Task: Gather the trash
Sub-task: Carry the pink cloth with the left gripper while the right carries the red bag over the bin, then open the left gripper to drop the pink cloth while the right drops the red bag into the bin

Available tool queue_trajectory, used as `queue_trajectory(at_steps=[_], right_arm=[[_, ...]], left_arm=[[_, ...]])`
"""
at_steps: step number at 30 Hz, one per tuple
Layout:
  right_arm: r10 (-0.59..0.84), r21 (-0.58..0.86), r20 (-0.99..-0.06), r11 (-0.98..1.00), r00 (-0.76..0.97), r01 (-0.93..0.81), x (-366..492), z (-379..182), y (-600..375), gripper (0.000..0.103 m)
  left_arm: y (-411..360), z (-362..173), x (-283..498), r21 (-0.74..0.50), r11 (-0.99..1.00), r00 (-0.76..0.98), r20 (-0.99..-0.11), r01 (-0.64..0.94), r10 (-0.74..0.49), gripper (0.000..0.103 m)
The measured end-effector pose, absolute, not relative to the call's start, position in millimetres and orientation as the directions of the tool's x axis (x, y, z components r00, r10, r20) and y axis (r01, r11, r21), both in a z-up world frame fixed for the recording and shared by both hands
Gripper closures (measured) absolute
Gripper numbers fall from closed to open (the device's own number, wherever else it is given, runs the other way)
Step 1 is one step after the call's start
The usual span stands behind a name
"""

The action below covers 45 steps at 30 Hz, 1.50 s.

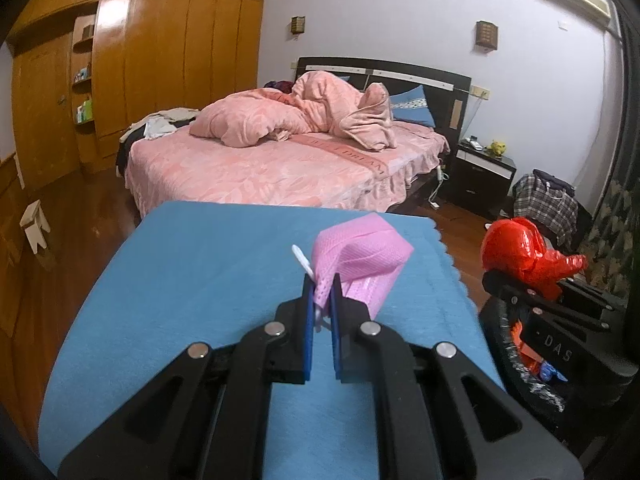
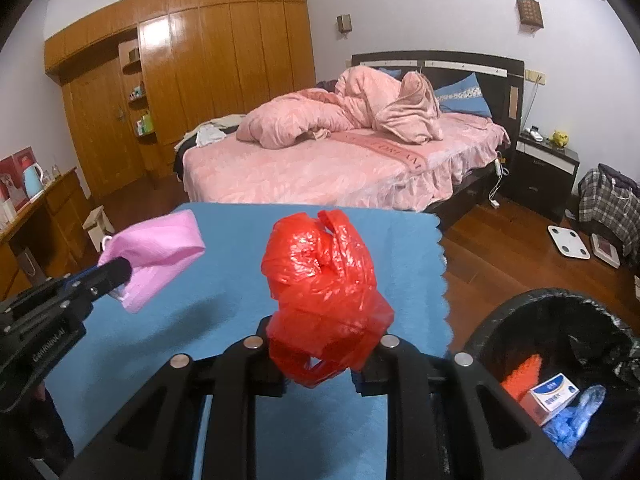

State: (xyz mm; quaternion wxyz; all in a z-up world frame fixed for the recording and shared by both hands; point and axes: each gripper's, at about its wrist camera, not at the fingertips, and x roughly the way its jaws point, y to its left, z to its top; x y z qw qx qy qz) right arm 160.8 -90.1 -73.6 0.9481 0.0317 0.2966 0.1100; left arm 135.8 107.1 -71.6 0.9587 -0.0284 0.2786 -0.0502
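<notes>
The left gripper [image 1: 322, 284], its blue pads clamped tight on a crumpled pink face mask [image 1: 360, 264], holds its catch clear above the blue cloth [image 1: 192, 272] covering the table, while the right gripper [image 2: 320, 360] is closed around a scrunched red plastic bag [image 2: 320, 276] held just as high. Both pieces of trash are off the surface and apart from each other. To the right, beside the table's scalloped edge, stands the black-lined trash bin [image 2: 516, 312], already holding a small white-and-blue box [image 2: 554, 396], a blue glove [image 2: 576, 420] and something orange. Beyond the table lie a bed [image 2: 320, 168] with pink bedding and a wooden wardrobe [image 2: 216, 64].

The step in hand appears to be carrying both loads to the bin. Done well, each gripper should keep its squeeze until squarely over the opening, the right going first since it is nearer, so the light bag and mask fall inside rather than drift onto the floor.
</notes>
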Motion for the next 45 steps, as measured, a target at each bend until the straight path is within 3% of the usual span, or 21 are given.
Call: queue_trajectory(at_steps=[16, 28, 45], right_arm=[[0.109, 0.072, -0.508, 0.994, 0.855, -0.083, 94, -41, -180, 0.081], [-0.037, 0.040, -0.521, 0.997, 0.852, 0.068, 63, -43, -274, 0.081], [-0.140, 0.052, -0.557, 0.978, 0.819, 0.202, 48, -68, -347, 0.081]], left_arm=[[14, -48, 96, -0.067, 0.959, 0.824, -0.498, 0.275, -0.271, 0.096], [-71, -56, 85, -0.071, 0.899, 0.763, -0.503, 0.432, -0.406, 0.096], [-145, -82, 96, -0.081, 0.838, 0.683, -0.539, 0.540, -0.492, 0.096]])
